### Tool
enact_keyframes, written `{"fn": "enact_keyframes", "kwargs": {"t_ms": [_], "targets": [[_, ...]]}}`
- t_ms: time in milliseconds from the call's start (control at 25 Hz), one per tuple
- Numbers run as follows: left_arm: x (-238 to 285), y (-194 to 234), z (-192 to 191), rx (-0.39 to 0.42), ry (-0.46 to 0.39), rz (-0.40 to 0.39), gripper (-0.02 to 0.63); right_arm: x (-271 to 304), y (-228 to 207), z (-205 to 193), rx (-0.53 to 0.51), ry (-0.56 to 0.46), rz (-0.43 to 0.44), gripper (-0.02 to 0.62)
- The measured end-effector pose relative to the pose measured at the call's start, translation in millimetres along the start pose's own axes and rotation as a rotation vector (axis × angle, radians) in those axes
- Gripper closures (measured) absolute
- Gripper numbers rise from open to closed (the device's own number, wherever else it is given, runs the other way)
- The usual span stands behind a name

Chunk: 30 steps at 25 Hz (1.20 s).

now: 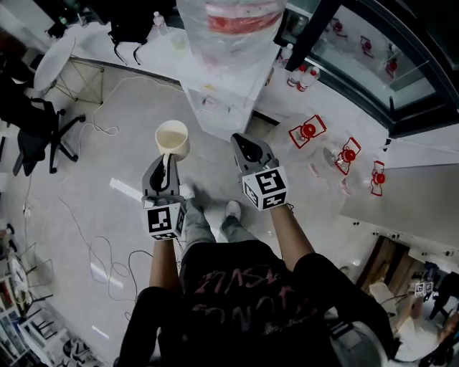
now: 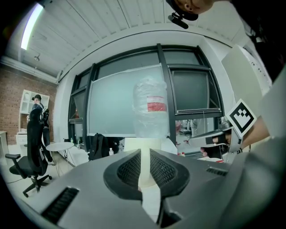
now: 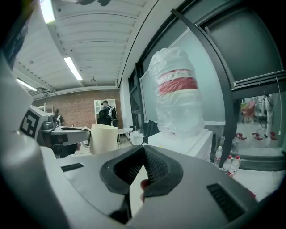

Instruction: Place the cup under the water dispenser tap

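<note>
Cream handle (image 2: 145, 166) pinched between the narrow jaws of the left gripper (image 1: 167, 165), pads pressing on both its sides. Carries the cup (image 1: 172, 137) upright and mouth-up, out ahead of the person, apparently so that the body hangs clear of the jaws and can slide in under a spout.

Right gripper (image 1: 249, 145) alongside, jaws drawn together at the tips with nothing between them. Held just apart from the cup, probably in reserve to steady it or work the tap.

Beyond both, white water dispenser (image 1: 224, 104) crowned by a plastic-wrapped bottle (image 1: 231, 21) with a red label. Near, yet not reached: cup in the air short of the front face, over grey floor (image 1: 129, 129), not yet under the tap. Tap itself not made out in any view.

Judged step: approach. Calls for a short forward carry, then a lowering beneath the spout. Likely hazard: swing or tilt of the cup about so thin a handle grip
</note>
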<state>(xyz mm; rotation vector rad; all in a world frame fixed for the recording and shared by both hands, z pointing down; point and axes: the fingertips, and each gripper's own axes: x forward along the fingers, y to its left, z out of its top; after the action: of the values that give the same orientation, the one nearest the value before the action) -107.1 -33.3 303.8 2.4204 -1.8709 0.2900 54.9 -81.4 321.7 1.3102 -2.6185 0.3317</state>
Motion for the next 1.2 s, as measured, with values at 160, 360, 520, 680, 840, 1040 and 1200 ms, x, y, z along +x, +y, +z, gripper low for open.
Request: {"fn": "enact_keyframes", "kwargs": {"t_ms": [160, 360, 520, 680, 840, 1040, 1200], "targets": [[16.7, 5.7, -11.6, -0.005, 0.007, -0.041, 0.56, 13.7, -5.3, -4.2, 0.002, 0.003, -0.035, 0.581], [40.5, 14.2, -25.8, -0.003, 0.018, -0.089, 0.56, 34.4, -4.3, -9.4, -0.001, 0.012, -0.068, 0.58], [56.1, 19.9, -38.6, -0.014, 0.02, -0.111, 0.56, 49.5, -4.2, -22.0, 0.009, 0.032, -0.078, 0.581], [70.3, 28.7, -58.8, -0.029, 0.027, -0.124, 0.56, 64.9, -3.2, -38.9, 0.025, 0.06, -0.073, 0.581], [87.8, 32.2, -75.3, -0.081, 0.014, -0.125, 0.56, 80.0, -9.4, -61.9, 0.046, 0.09, -0.081, 0.581], [108.4, 32.0, -98.3, -0.097, 0.023, -0.147, 0.56, 99.7, -14.4, -85.8, 0.065, 0.118, -0.088, 0.581], [124.0, 33.1, -129.6, -0.068, 0.071, -0.159, 0.56, 114.9, -19.0, -105.8, 0.082, 0.131, -0.088, 0.581]]}}
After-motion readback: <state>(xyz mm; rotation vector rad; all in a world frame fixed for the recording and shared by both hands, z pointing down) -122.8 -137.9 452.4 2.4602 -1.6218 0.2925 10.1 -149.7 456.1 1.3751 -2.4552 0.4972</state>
